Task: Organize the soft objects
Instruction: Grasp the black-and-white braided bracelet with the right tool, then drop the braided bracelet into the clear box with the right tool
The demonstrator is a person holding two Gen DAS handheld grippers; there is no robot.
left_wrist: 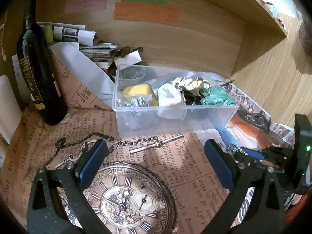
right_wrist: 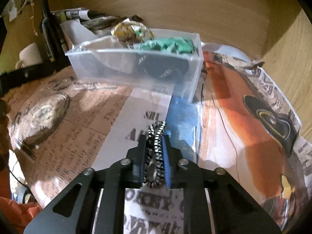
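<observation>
A clear plastic box (left_wrist: 195, 117) stands on the paper-covered desk and holds a yellow sponge (left_wrist: 139, 91), a white cloth (left_wrist: 168, 97), a patterned cloth (left_wrist: 192, 84), a green cloth (left_wrist: 218, 98) and a black item. My left gripper (left_wrist: 156, 156) is open and empty, in front of the box. My right gripper (right_wrist: 156, 142) is shut on a black-and-white striped hair tie (right_wrist: 157, 134), held in front of the box (right_wrist: 175, 81). It also shows at the right of the left wrist view (left_wrist: 237, 149).
A dark wine bottle (left_wrist: 37, 66) stands left of the box. Rolled papers and clutter (left_wrist: 83, 39) lie behind it against the wooden back wall. A white mug (right_wrist: 29, 56) stands at the left. A metal chain and bar (left_wrist: 156, 146) lie on the printed paper.
</observation>
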